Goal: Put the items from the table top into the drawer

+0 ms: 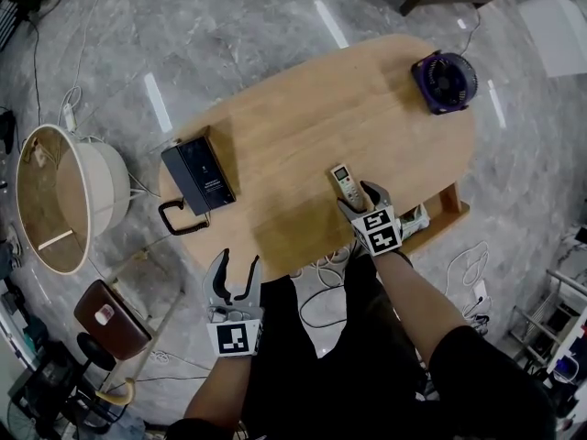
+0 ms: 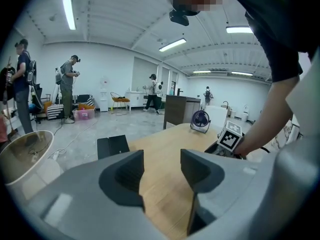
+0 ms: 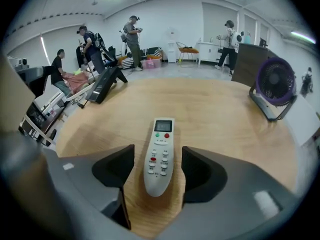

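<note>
On the oval wooden counter, head view: a slim white plastic remote control lies flat, its near end between the spread fingers of the right gripper. The left gripper hangs at the counter's near edge, well apart from the remote control.

Left gripper view: fingers spread, nothing between them, bare wood beyond.

Right gripper view: remote control sits between the fingers with a gap on each side, not pinched. Its long axis runs straight ahead along the fingers, display end away, rounded button end nearest. Judged light, stiff and smooth-sided, so likely slippery. Best pinched across the narrow sides near mid-length.
</note>
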Motion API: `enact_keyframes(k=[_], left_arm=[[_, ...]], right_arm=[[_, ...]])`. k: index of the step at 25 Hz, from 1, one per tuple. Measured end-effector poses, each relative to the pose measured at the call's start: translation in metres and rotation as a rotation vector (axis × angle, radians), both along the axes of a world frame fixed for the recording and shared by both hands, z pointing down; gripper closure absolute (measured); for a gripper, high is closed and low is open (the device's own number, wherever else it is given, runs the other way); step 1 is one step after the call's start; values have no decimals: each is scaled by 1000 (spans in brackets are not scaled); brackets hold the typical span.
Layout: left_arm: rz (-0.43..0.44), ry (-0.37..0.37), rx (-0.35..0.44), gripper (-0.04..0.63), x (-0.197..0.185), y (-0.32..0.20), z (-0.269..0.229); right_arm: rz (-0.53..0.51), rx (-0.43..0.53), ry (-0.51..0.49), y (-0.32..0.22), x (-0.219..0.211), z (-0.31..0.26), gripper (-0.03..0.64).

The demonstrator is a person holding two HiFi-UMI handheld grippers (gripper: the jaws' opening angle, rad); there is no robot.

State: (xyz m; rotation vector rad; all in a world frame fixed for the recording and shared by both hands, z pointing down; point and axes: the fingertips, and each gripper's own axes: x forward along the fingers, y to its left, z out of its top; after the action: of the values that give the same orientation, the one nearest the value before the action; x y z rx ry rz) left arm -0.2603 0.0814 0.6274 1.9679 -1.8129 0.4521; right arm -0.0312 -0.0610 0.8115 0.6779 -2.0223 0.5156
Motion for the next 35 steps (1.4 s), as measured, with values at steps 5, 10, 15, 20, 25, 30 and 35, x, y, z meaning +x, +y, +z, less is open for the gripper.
enact_keyframes(k=[5, 10, 15, 20, 25, 30, 35], left_arm=[[-1, 13, 3, 360, -7, -3, -3], [8, 5, -11, 360, -14, -1, 1], [34, 7, -4, 361, -11, -7, -2], [51, -13, -5, 361, -7, -14, -5], [91, -10, -20, 361, 14, -20, 0], [139, -24, -32, 361, 43, -31, 0], [198, -23, -31, 361, 71, -48, -1]], right_arm=[[16, -40, 31, -1, -2, 12, 310], [49, -46, 56, -5, 0, 20, 383], [23, -51, 63, -5, 0, 18, 387], [41, -11, 15, -15, -1, 0, 387], [68, 20, -42, -22, 9, -18, 387], [123, 51, -80, -30, 39, -35, 387], [217, 83, -94, -37, 89, -47, 387]])
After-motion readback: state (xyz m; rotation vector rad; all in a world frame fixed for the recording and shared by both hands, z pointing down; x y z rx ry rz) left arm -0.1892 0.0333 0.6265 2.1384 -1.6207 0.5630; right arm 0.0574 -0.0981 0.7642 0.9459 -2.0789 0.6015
